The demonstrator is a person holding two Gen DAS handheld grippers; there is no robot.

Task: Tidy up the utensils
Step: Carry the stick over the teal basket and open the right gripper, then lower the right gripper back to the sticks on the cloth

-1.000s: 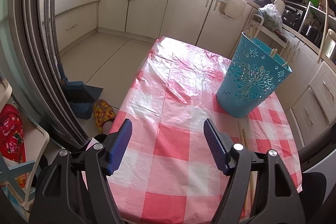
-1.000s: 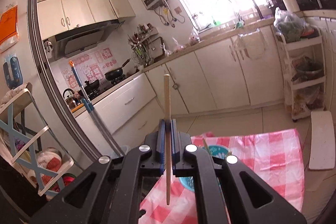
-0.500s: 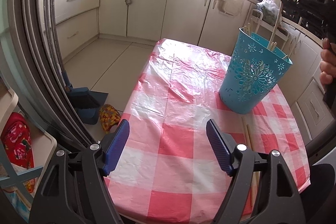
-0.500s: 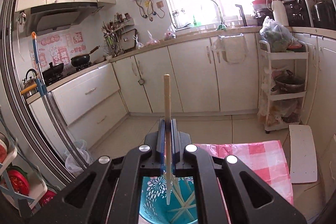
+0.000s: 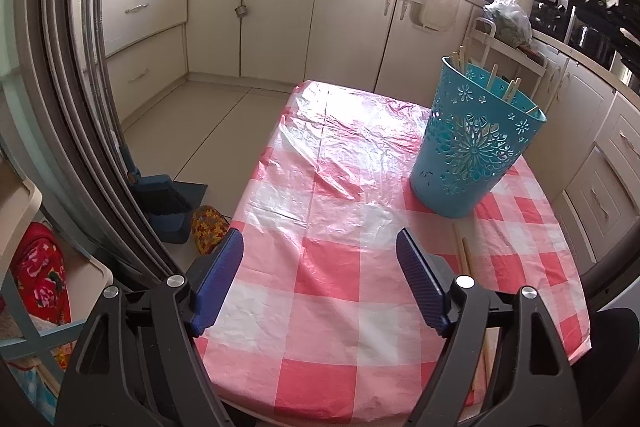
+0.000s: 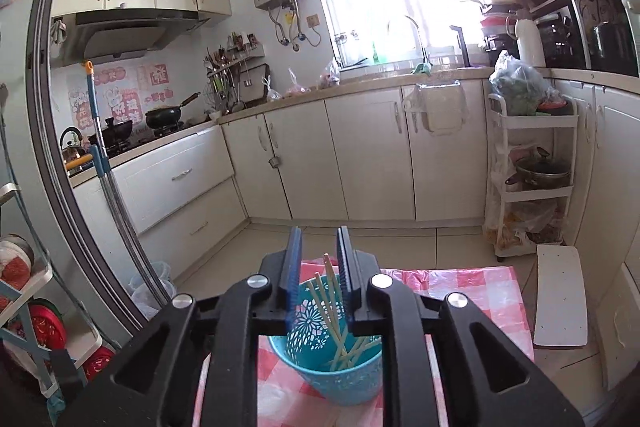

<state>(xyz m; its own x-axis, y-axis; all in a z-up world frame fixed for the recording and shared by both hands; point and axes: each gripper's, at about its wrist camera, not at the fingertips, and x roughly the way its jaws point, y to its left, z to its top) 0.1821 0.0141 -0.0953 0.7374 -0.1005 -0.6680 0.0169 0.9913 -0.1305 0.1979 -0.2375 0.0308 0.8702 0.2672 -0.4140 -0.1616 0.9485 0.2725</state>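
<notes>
Right wrist view: right gripper (image 6: 319,247) above the teal perforated plastic basket (image 6: 324,375), jaws just parted narrowly, empty.
Pale wooden chopsticks (image 6: 336,323) stand inside. Left gripper (image 5: 320,251) gapes wide, empty, over the pink checked tablecloth (image 5: 320,167); basket at two o'clock.

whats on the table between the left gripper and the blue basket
In the left wrist view, mostly bare checked tablecloth lies between the open left gripper and the blue basket; loose chopsticks lie just below the basket's base.
</notes>
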